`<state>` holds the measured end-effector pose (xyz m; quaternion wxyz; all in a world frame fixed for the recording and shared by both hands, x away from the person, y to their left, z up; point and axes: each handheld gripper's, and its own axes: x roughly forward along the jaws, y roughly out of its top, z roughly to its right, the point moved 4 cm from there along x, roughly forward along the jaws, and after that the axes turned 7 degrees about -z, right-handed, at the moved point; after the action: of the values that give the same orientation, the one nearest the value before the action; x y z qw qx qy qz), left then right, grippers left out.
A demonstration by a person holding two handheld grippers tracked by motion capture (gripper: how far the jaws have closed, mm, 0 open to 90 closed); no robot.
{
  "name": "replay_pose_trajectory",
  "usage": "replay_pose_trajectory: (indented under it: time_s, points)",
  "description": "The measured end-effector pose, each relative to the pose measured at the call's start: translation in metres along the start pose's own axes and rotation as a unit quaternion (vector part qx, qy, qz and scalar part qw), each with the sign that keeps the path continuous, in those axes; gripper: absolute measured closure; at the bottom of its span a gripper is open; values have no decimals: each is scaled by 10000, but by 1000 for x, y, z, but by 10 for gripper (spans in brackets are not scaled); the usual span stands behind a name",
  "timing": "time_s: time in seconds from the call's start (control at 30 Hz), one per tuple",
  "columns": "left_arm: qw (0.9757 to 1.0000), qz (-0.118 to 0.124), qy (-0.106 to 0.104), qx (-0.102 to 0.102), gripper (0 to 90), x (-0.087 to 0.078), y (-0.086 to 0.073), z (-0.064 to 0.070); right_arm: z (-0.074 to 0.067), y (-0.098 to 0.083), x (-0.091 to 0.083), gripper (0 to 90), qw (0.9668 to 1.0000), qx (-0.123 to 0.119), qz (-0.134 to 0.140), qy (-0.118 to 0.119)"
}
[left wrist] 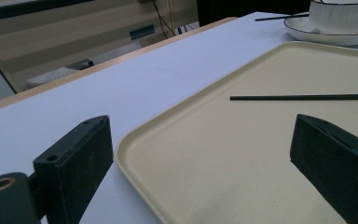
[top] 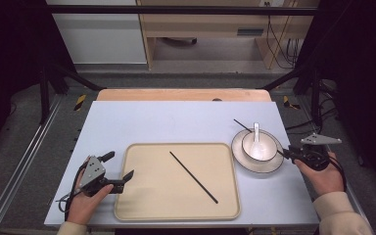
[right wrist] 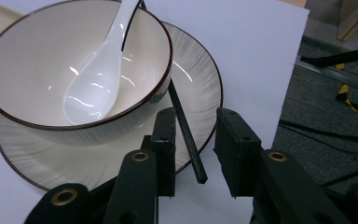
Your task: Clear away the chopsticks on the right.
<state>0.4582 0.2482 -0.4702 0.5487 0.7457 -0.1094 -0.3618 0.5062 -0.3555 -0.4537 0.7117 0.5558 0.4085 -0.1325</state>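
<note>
High view: my left gripper sits at the left edge of the beige rectangular plastic tray, jaws spread wide, holding nothing. One thin black chopstick lies diagonally on the tray. My right gripper is at the right rim of the white dark-rimmed plate, which carries a white dark-rimmed bowl with a white ceramic spoon inside.

Right gripper view adds detail: a second black chopstick rests across the plate rim beside the bowl, its near end between my partly open jaws, not clamped. Spoon glossy, scoop down in the bowl.

Left gripper view: tray corner between jaws, chopstick beyond.
</note>
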Motion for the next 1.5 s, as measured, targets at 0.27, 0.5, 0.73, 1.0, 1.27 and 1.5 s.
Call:
replay_pose_trajectory:
  time_s: [0.27,0.5,0.73,1.0,1.27,1.5]
  points:
    - [10000,-30,-17,24,56,1,0,1,1,-1,18,698,9998,-35,-70,185]
    - [10000,-20,-13,2,56,1,-1,0,1,-1,29,704,9996,-88,-188,198]
    - [10000,-28,-18,6,58,1,-1,1,-3,-4,37,821,9992,-150,-245,282]
    - [10000,-11,7,-1,58,0,-1,0,-2,-4,28,855,9997,157,-91,136]
    - [10000,-50,2,53,58,0,-1,0,-23,7,-31,855,9944,787,708,60]
    - [10000,-13,-1,60,58,-1,1,1,-91,22,-46,855,9925,565,894,608]
